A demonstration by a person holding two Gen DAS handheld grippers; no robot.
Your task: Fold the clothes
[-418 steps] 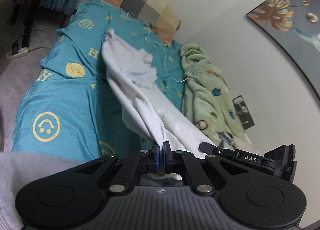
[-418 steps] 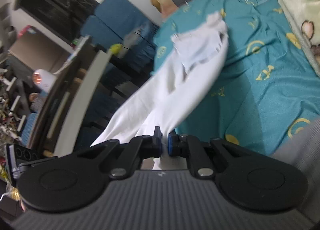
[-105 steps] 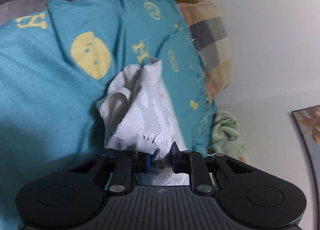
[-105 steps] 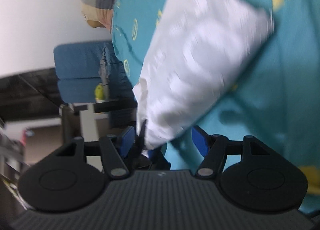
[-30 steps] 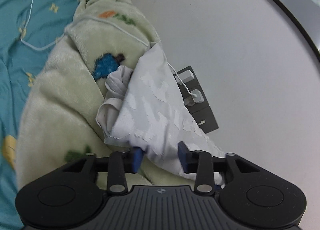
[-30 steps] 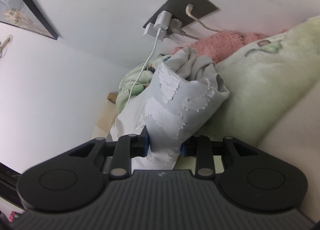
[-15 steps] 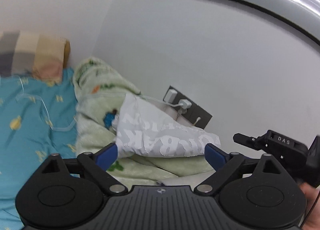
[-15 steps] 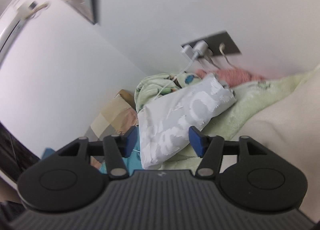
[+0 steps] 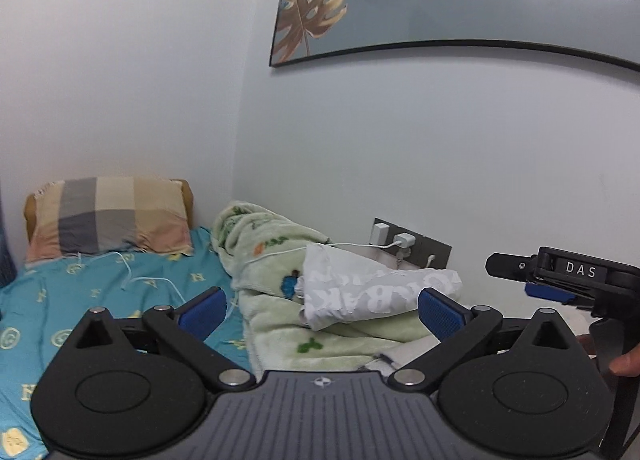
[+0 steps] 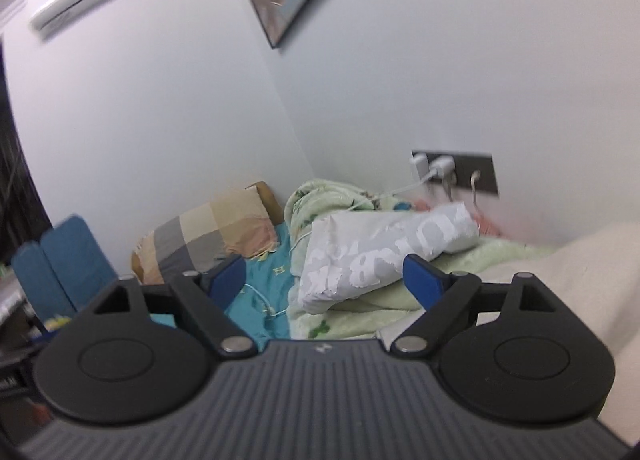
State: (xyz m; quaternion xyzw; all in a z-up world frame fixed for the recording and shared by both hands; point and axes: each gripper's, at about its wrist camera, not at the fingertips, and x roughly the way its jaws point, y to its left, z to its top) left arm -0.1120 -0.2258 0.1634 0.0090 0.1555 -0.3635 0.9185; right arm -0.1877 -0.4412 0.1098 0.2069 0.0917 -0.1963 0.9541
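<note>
The folded white garment [image 9: 372, 292] with cracked white lettering lies on top of the green plush blanket [image 9: 280, 324] beside the wall. The right wrist view shows the same garment [image 10: 384, 252] as a folded bundle resting on the blanket [image 10: 360, 308]. My left gripper [image 9: 320, 310] is open and empty, held back from the garment. My right gripper [image 10: 324, 278] is also open and empty, a short way in front of the bundle. The other gripper's black body [image 9: 568, 280] shows at the right edge of the left wrist view, with a fingertip of the person's hand below it.
A teal bedsheet [image 9: 100, 300] with yellow prints covers the bed, with a checked pillow [image 9: 108, 216] at its head. A wall socket [image 9: 412, 244] with white chargers and cables sits behind the blanket. A framed picture [image 9: 440, 0] hangs above. A blue chair [image 10: 60, 260] stands at left.
Both grippers let go of the folded garment, opened wide and pulled back and up from it. The garment now lies on the green blanket by the wall.
</note>
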